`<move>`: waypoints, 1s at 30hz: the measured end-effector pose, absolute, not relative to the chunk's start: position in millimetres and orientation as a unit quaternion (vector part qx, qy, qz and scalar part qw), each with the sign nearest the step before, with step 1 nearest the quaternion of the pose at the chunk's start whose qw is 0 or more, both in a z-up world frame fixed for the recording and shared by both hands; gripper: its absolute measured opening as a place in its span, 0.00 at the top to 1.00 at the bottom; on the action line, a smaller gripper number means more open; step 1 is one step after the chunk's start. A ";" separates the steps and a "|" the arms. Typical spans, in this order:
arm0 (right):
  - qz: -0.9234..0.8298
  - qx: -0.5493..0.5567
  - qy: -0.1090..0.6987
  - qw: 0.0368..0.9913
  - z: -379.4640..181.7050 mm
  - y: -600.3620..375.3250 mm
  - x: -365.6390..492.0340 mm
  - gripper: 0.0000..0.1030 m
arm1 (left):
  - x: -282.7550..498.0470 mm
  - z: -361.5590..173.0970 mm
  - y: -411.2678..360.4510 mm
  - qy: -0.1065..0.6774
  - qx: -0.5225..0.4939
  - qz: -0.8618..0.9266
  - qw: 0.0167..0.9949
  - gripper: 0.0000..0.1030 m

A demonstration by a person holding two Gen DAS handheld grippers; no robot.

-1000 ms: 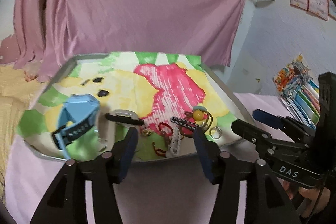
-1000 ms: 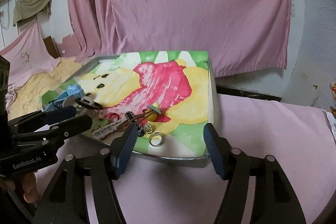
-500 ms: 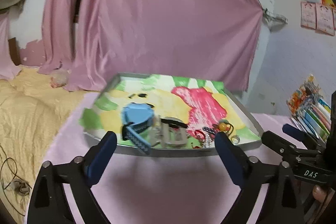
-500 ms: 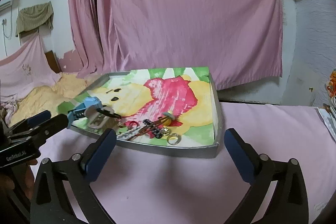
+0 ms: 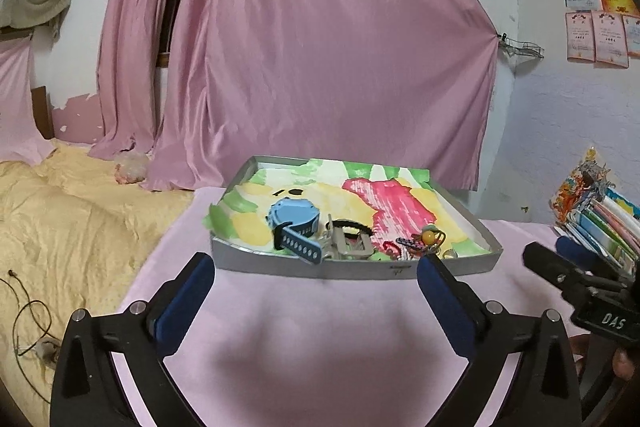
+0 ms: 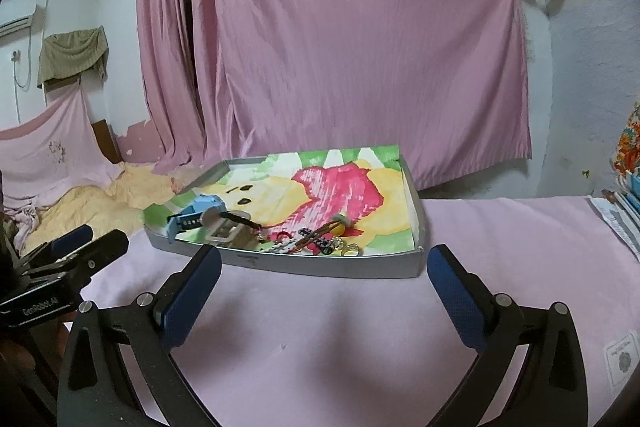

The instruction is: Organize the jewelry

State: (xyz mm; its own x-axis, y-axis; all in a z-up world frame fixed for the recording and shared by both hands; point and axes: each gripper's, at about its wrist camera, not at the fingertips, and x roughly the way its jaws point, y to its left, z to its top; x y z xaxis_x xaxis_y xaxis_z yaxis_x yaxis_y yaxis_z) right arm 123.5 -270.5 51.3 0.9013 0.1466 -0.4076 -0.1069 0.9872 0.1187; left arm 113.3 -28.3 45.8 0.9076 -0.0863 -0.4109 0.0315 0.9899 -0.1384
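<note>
Both wrist cameras face the pink curtain (image 5: 320,67) from low over the bed. They share the tray (image 5: 352,267) ahead

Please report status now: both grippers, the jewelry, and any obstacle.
Left gripper open, empty. Right gripper open, empty. Jewelry lies in tray, beside blue watch. Nothing in the way.

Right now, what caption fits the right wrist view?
Open right gripper facing shallow tray holding blue watch and small jewelry.
</note>
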 end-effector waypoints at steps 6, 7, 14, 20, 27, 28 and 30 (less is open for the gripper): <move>0.059 0.042 0.197 0.978 53.5 -265.9 97.1 0.02 | 89.3 43.9 -24.7 0.202 -0.061 -0.027 0.977 0.01; 0.058 0.042 0.192 0.979 53.9 -265.0 91.1 0.02 | 84.4 43.4 -24.1 0.201 -0.061 -0.027 0.977 0.01; 0.052 0.045 0.170 0.983 57.3 -266.1 54.3 0.02 | 55.0 47.2 -19.8 0.186 -0.057 -0.026 0.981 0.01; 0.047 0.034 0.162 0.985 55.2 -267.8 29.3 0.02 | 31.9 47.3 -16.9 0.179 -0.056 -0.026 0.982 0.01; 0.043 0.028 0.154 0.987 49.8 -267.8 3.8 0.02 | 12.4 42.9 -14.9 0.176 -0.054 -0.027 0.983 0.01; 0.042 0.030 0.152 0.987 49.0 -268.4 -0.2 0.02 | 9.6 42.7 -15.0 0.174 -0.054 -0.027 0.983 0.01; 0.042 0.033 0.150 0.987 47.3 -269.4 -7.4 0.02 | 4.6 42.1 -14.4 0.174 -0.054 -0.028 0.983 0.01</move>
